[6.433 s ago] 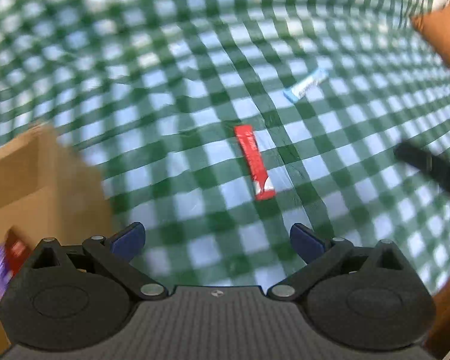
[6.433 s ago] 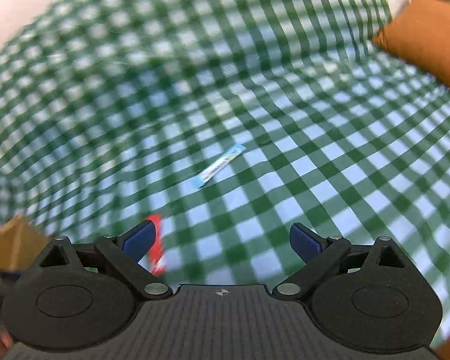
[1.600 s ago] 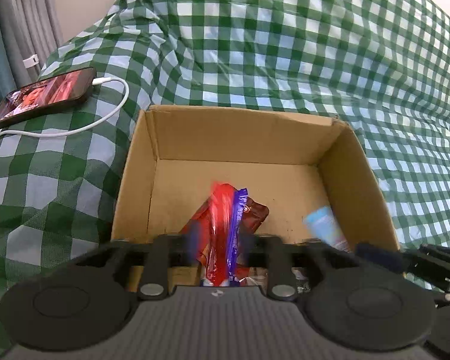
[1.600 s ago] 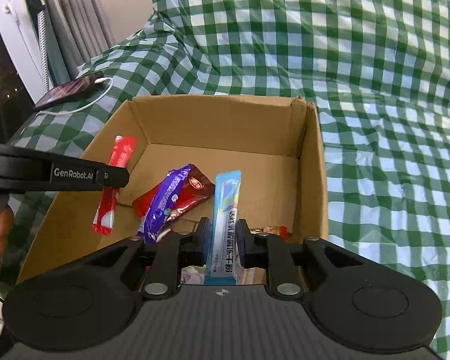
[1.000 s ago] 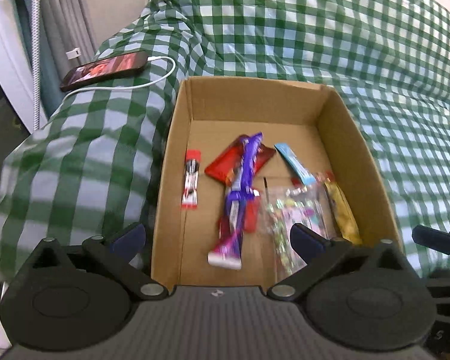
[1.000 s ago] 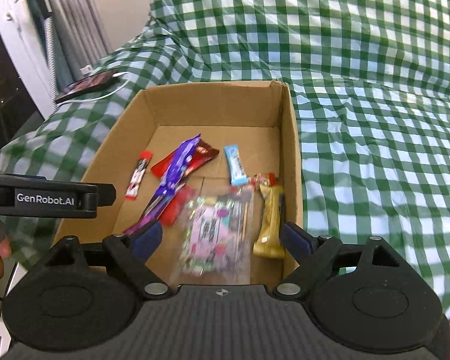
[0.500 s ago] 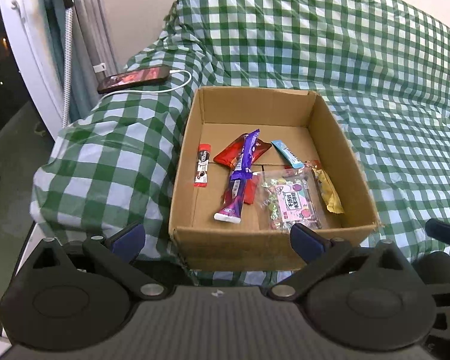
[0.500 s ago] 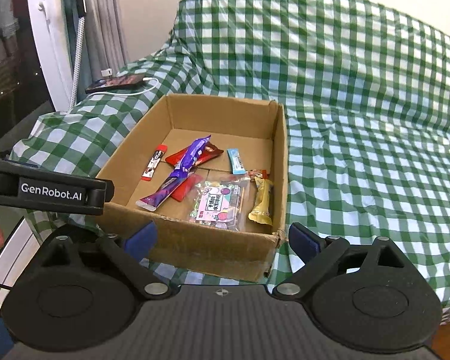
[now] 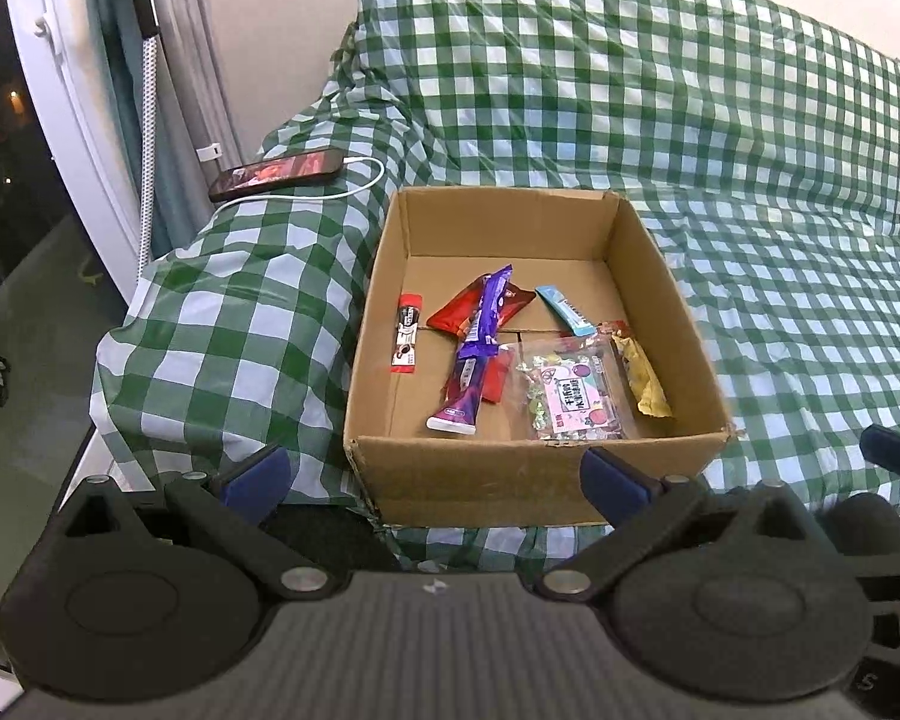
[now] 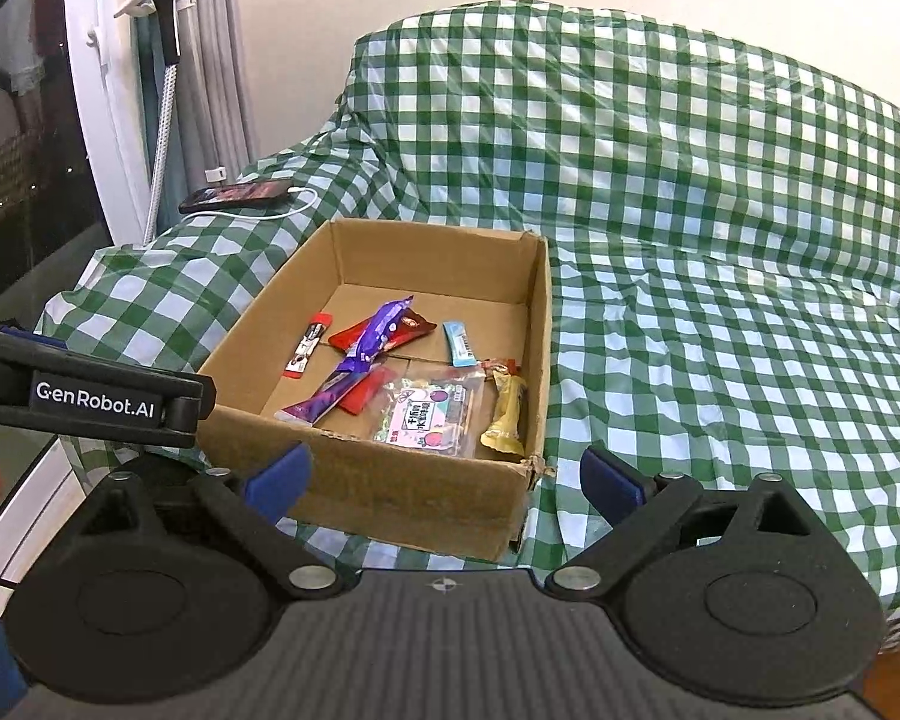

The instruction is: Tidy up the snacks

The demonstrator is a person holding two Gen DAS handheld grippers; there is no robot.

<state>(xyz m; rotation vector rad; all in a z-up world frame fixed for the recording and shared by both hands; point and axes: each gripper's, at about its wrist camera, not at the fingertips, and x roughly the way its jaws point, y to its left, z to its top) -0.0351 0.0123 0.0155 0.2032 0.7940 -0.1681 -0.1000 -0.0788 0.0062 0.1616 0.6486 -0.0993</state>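
An open cardboard box [image 9: 528,474] [image 10: 390,486] sits on the green checked cloth near its left front corner. Inside lie a thin red stick [image 9: 406,333] [image 10: 308,345], a purple wrapper [image 9: 479,348] [image 10: 354,360] over red packets, a light blue bar [image 9: 561,309] [image 10: 461,343], a clear candy bag [image 9: 570,393] [image 10: 429,408] and a yellow bar [image 9: 642,381] [image 10: 506,414]. My left gripper [image 9: 435,471] is open and empty, back from the box's front wall. My right gripper [image 10: 444,477] is open and empty, also back from the box.
A phone [image 9: 276,171] [image 10: 234,193] on a white cable lies on the cloth behind the box to the left. Curtains and a white door frame [image 9: 72,120] stand at the left. The left gripper's body [image 10: 90,399] crosses the right wrist view at left.
Both grippers let go of their snacks, the red stick and the blue bar, into the box, opened, and pulled back and up from it. The box now looks smaller and farther.
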